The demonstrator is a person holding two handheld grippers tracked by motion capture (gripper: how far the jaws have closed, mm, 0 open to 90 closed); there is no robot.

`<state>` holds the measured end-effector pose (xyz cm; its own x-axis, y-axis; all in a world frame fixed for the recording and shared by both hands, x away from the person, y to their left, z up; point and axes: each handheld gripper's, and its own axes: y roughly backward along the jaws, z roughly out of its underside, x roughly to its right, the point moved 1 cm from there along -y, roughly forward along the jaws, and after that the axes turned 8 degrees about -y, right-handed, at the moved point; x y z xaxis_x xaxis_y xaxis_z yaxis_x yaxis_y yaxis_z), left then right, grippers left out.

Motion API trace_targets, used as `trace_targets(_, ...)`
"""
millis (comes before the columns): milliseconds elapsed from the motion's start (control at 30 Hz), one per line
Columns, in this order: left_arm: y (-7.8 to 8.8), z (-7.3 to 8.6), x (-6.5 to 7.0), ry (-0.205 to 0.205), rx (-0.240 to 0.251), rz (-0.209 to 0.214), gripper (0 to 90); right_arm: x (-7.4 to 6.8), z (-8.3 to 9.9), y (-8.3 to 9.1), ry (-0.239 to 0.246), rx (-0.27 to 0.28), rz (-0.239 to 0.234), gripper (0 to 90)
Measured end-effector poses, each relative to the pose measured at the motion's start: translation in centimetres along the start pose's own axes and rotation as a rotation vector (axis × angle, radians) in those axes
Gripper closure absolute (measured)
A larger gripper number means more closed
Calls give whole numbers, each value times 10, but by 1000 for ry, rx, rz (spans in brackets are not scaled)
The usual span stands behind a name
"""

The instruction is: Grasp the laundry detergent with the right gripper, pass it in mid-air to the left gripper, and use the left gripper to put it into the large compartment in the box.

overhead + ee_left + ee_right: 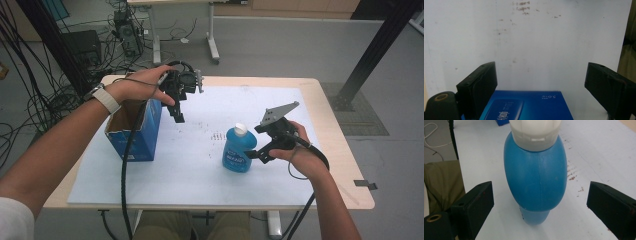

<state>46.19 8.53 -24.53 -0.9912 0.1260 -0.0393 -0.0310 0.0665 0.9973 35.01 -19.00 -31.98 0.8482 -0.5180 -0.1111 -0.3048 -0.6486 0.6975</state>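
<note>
A person's two forearms reach in from the bottom of the high view over a white-topped table [280,180]. The left forearm runs diagonally from the lower left corner to the upper middle, wrist bent, and the left hand [137,85] holds the left gripper [178,118] with its jaws pointing down above the near-right corner of an open blue box [135,135] at centre left. In the left gripper view the jaws stand wide apart with nothing between them; the box's printed top lies at the bottom edge below them.

The right forearm rises from the lower right, and the right hand [295,147] holds the right gripper [254,155] level, aimed left at an upright blue bottle [237,150] with a white cap at centre frame. In the right gripper view the bottle [535,182] stands between the widely parted jaws, clear of both pads.
</note>
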Motion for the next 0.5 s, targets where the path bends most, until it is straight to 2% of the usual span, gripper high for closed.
trace_targets(500, 0, 0, 0, 0, 3, -1, 114, 1, 6, -4, -6, -1, 0, 70)
